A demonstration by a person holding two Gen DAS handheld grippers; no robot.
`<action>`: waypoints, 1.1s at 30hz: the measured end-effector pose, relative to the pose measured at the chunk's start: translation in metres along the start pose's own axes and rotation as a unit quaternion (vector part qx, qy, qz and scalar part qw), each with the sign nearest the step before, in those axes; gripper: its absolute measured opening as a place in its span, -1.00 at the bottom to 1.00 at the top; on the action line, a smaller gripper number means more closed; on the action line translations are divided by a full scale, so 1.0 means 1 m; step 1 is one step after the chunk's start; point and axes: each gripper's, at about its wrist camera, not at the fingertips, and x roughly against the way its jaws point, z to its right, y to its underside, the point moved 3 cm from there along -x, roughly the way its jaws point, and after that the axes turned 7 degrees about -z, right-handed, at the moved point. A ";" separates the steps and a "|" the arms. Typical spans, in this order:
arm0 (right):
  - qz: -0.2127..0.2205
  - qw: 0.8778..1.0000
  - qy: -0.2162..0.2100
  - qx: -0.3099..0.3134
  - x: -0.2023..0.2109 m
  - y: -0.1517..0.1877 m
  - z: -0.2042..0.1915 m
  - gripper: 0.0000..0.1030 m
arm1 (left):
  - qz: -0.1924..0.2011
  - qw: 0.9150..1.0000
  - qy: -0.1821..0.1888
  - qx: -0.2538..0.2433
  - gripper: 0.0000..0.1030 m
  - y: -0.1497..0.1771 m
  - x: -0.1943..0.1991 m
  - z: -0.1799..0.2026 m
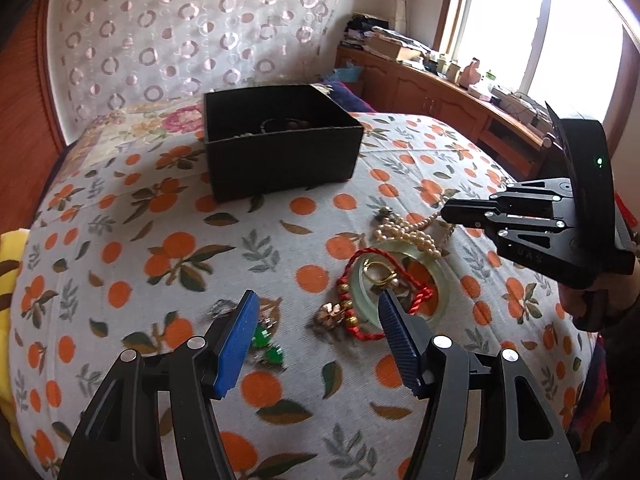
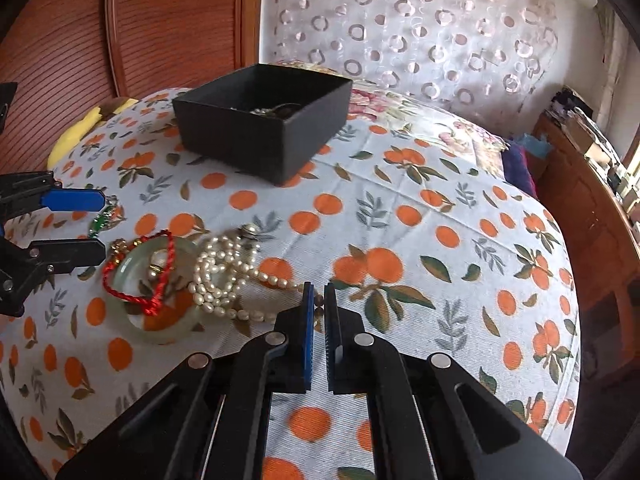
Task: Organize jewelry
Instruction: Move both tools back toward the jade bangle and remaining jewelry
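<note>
A black open box [image 1: 280,136] stands on the orange-print cloth, with some jewelry inside; it also shows in the right wrist view [image 2: 264,120]. Loose jewelry lies nearer: a pale jade bangle [image 1: 404,284] [image 2: 160,328], a red cord bracelet [image 1: 352,292] [image 2: 160,276], a pearl necklace [image 1: 412,234] [image 2: 224,276], a gold ring [image 1: 380,274], a green-stone piece [image 1: 266,344] [image 2: 100,222]. My left gripper [image 1: 316,304] is open, low over the red cord and green piece. My right gripper [image 2: 319,292] is nearly shut and empty, beside the pearl strand's end; it also shows in the left wrist view [image 1: 446,210].
The cloth covers a rounded bed-like surface [image 2: 400,240]. A patterned curtain [image 1: 180,32] hangs behind. A wooden cabinet [image 1: 440,100] with clutter runs under the window at the right. A yellow item [image 2: 76,132] lies at the cloth's left edge.
</note>
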 end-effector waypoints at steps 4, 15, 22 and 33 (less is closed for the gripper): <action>0.009 1.000 -0.003 -0.003 -0.002 0.003 0.000 -0.89 | -0.009 1.000 0.014 -0.004 -0.23 -0.004 -0.007 0.003; 0.011 1.000 0.009 0.004 -0.002 0.004 -0.002 -0.89 | -0.026 0.999 -0.013 -0.017 -0.44 -0.002 -0.011 0.001; 0.010 1.000 0.001 -0.001 -0.002 0.003 -0.002 -0.89 | -0.025 0.997 -0.068 -0.014 -0.44 -0.017 -0.011 -0.016; 0.011 1.000 0.002 -0.001 -0.002 0.003 -0.001 -0.89 | -0.044 0.998 -0.014 -0.032 -0.44 -0.024 -0.017 -0.014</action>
